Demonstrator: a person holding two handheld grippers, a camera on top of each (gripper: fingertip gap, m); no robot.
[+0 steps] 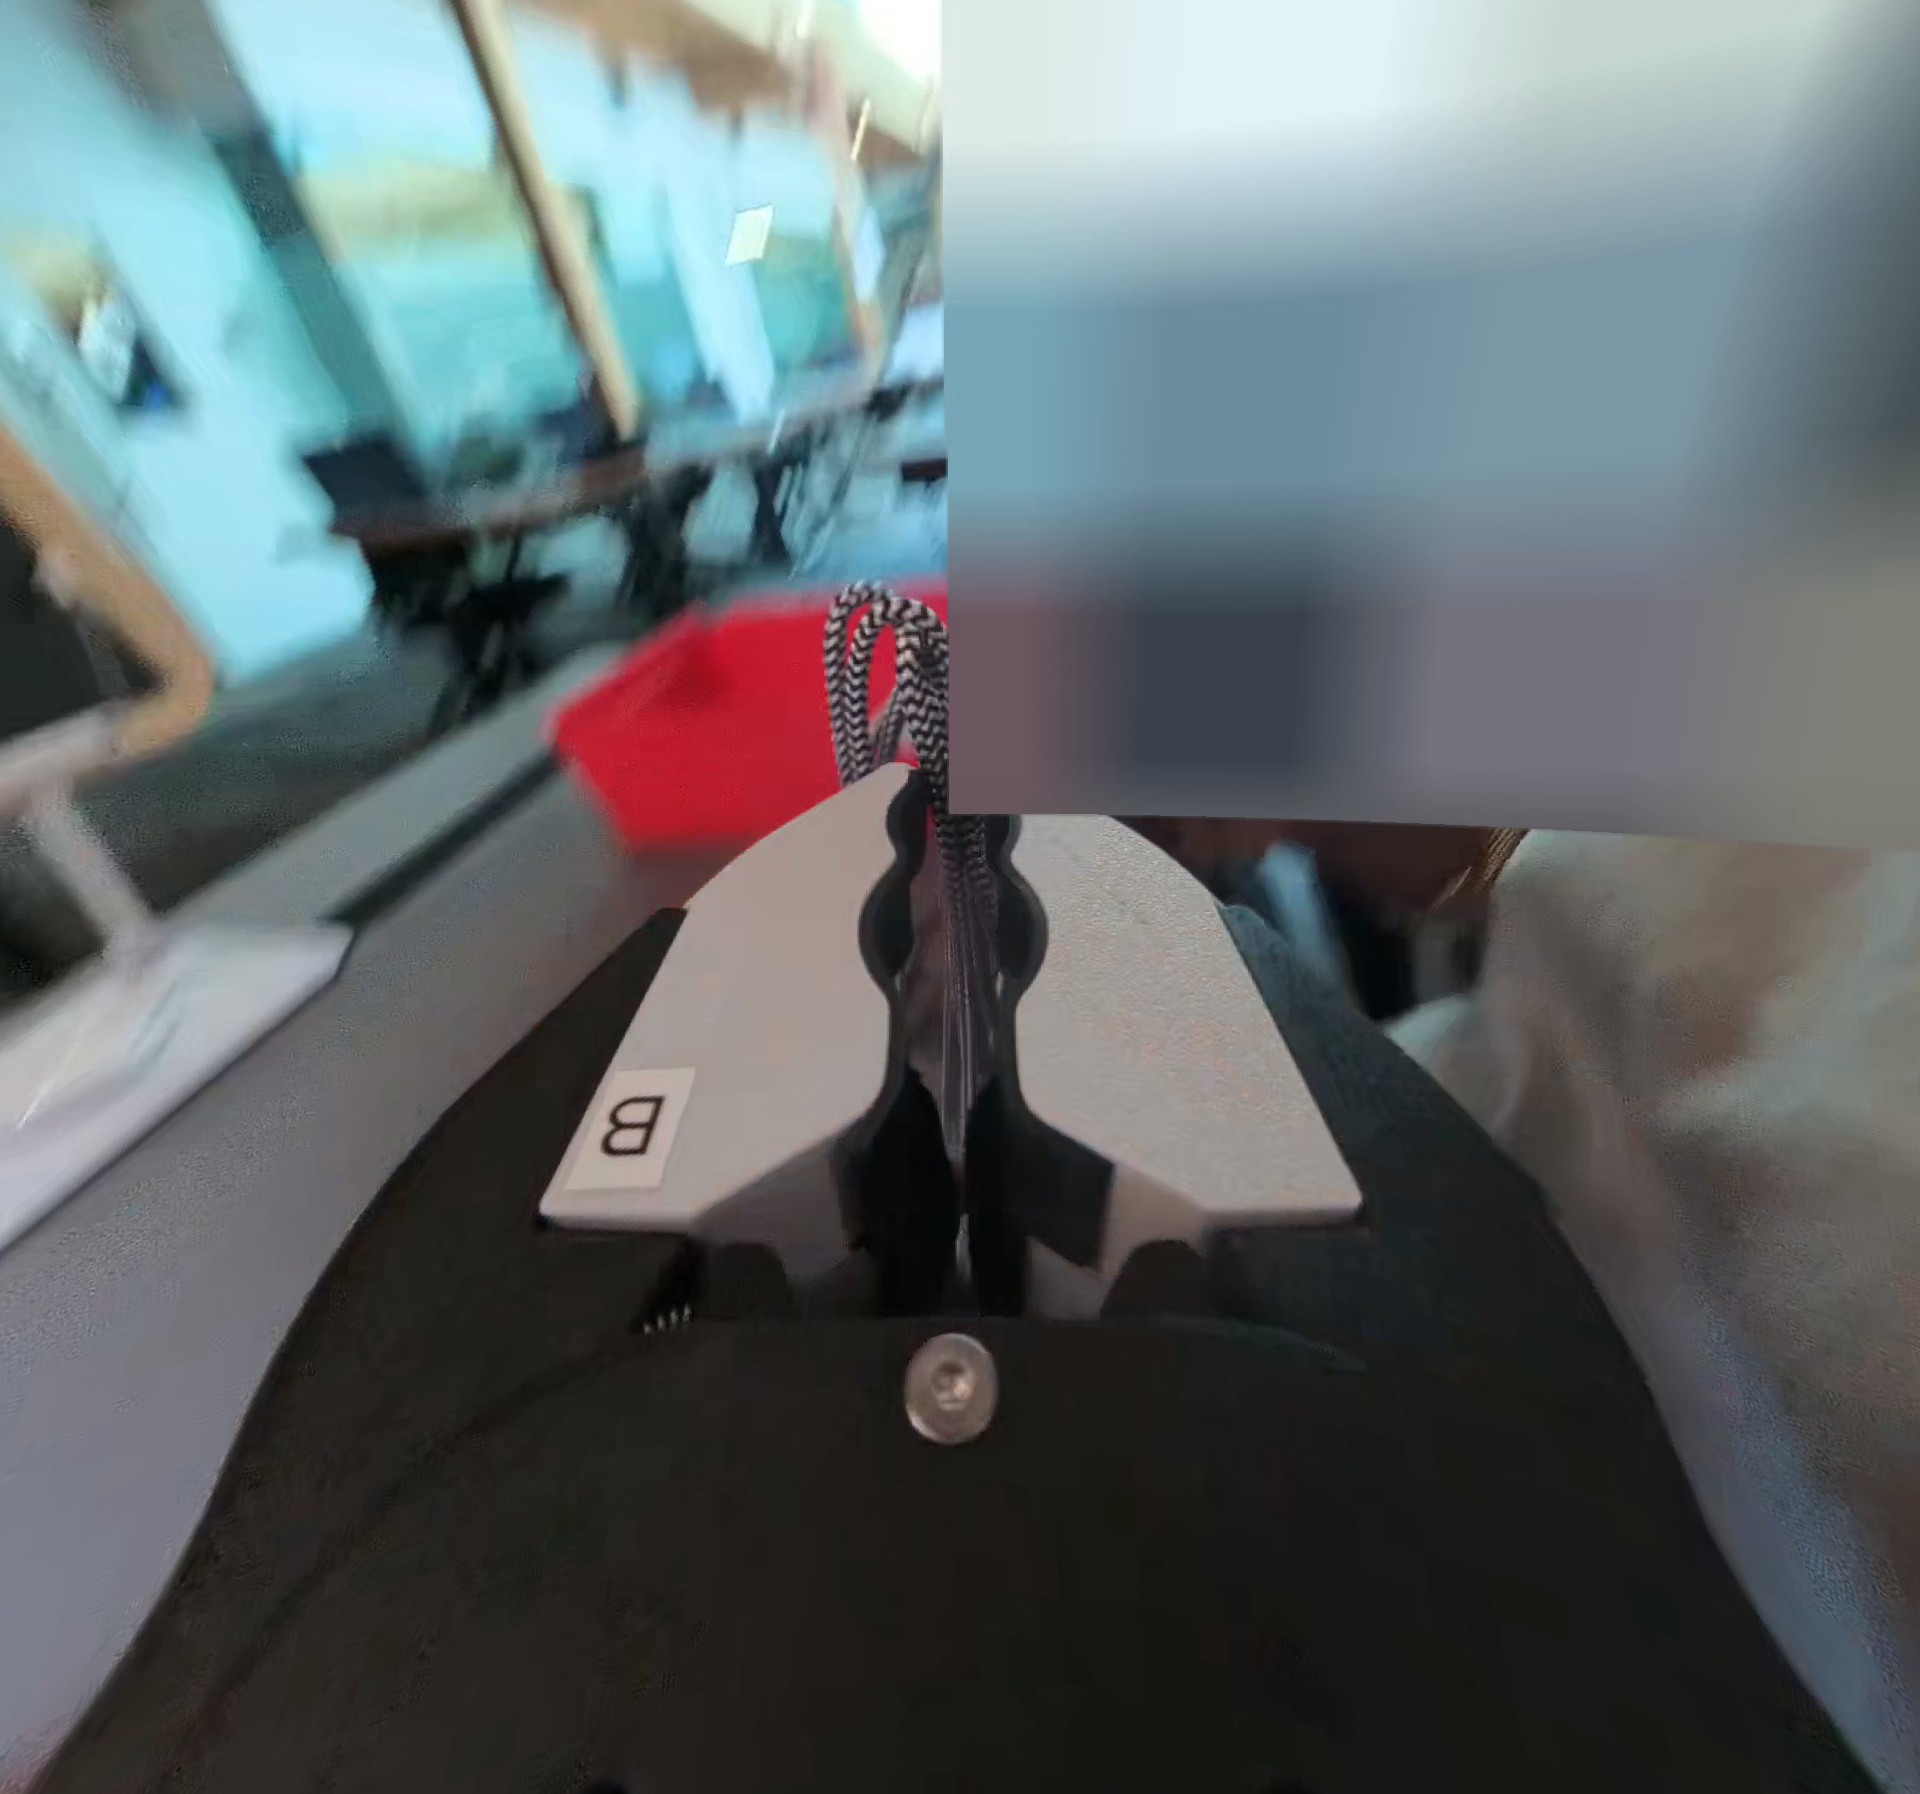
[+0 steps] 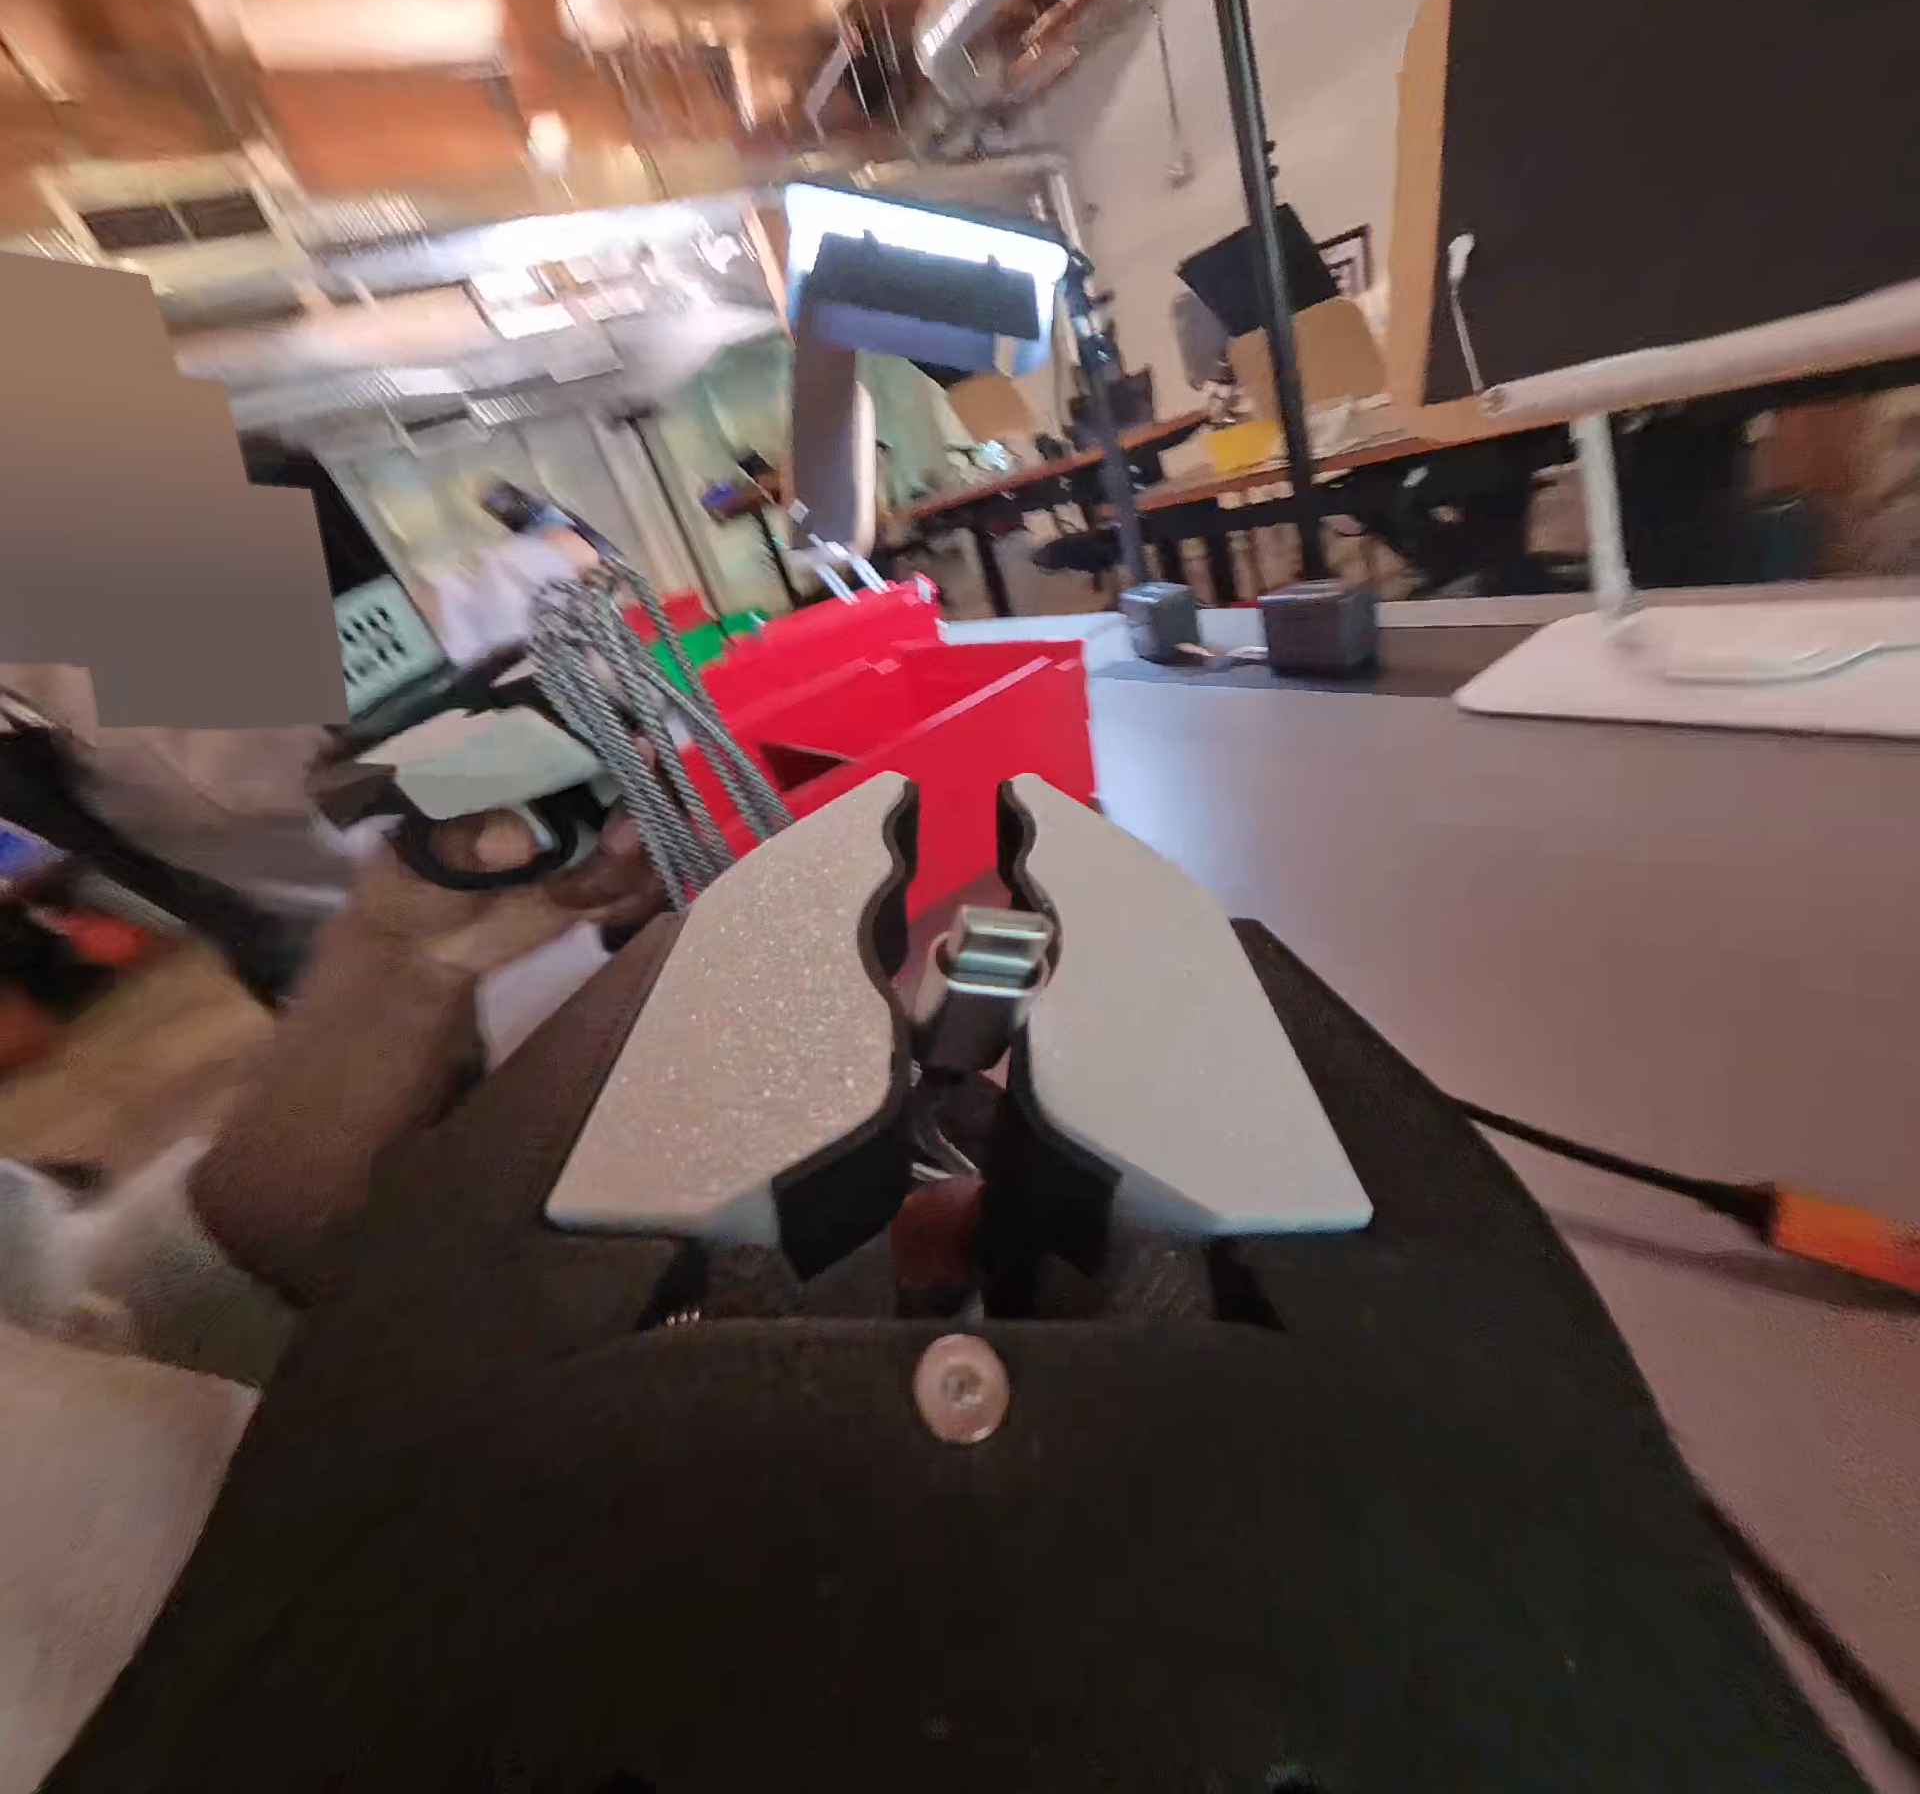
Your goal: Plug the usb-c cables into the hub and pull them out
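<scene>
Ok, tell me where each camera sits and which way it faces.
Left wrist view: on the left gripper, looking along its fingers, shut on the braided cable, toward the red bin.
Right wrist view: on the right gripper, holding a metal plug; the person's hand and left gripper show at left.
Shared: braided cable, red bin, grey table.

red bins (image 2: 935,705): 2 | dark cubes (image 2: 1317,627): 2 | monitor stand (image 2: 1683,674): 1

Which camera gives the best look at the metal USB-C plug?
The right wrist view: the USB-C plug sits sharp and unobstructed between the right gripper fingers. The left wrist view shows only braided cable, no plug.
</scene>
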